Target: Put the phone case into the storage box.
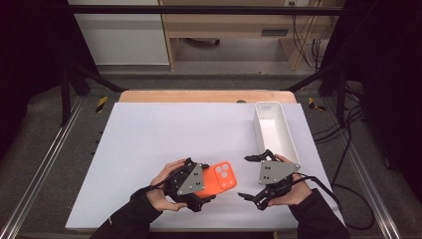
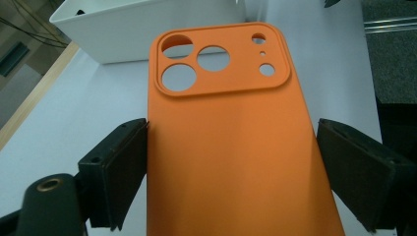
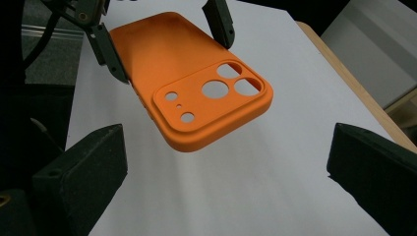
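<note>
An orange phone case [image 1: 222, 178] with camera cut-outs hangs a little above the white mat, back side up. My left gripper [image 1: 205, 183] is shut on the phone case, its pads pressing the two long edges [image 2: 231, 147]. In the right gripper view the phone case [image 3: 192, 83] sits ahead, slightly tilted, with the left gripper [image 3: 167, 39] behind it. My right gripper [image 1: 246, 177] is open just right of the case, jaws wide apart and pointing at it, nothing between them [image 3: 228, 142].
A long white bin [image 1: 259, 130] stands at the mat's right side, beyond the right gripper, and looks empty; the same white bin [image 2: 142, 29] lies ahead of the left gripper. The white mat [image 1: 164, 134] covers a wooden table [image 1: 204, 96].
</note>
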Demonstrator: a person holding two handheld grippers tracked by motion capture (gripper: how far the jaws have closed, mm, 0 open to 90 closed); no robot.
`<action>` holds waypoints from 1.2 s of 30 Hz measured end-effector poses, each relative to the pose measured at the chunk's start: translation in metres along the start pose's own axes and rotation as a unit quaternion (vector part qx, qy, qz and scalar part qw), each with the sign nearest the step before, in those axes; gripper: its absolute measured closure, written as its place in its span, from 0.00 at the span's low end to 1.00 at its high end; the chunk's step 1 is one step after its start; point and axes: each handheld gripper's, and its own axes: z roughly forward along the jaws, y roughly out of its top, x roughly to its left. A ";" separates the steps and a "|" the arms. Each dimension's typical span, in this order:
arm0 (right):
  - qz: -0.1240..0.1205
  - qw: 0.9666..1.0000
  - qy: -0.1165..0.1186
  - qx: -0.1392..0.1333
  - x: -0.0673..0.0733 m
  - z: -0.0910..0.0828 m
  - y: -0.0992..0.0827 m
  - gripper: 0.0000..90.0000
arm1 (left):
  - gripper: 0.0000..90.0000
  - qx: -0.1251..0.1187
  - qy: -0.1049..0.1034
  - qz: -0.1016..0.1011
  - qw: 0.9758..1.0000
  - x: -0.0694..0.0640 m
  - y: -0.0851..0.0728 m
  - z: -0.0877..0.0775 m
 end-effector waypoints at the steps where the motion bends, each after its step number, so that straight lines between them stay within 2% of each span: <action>1: -0.002 1.000 0.000 -0.001 0.000 0.000 0.001 0.02 | 0.15 -0.002 0.000 0.002 1.000 0.000 0.001 -0.001; 7: -0.019 1.000 0.014 -0.001 0.001 0.000 0.008 0.03 | 0.15 -0.009 -0.003 0.006 1.000 0.000 0.006 -0.003; 21: -0.017 0.999 0.029 -0.002 0.000 0.004 0.008 0.03 | 0.15 -0.021 -0.013 0.010 1.000 -0.002 0.011 -0.003; 36: -0.019 0.997 0.069 -0.006 0.001 0.012 0.006 0.03 | 0.15 -0.031 -0.036 0.018 0.999 -0.006 0.016 0.000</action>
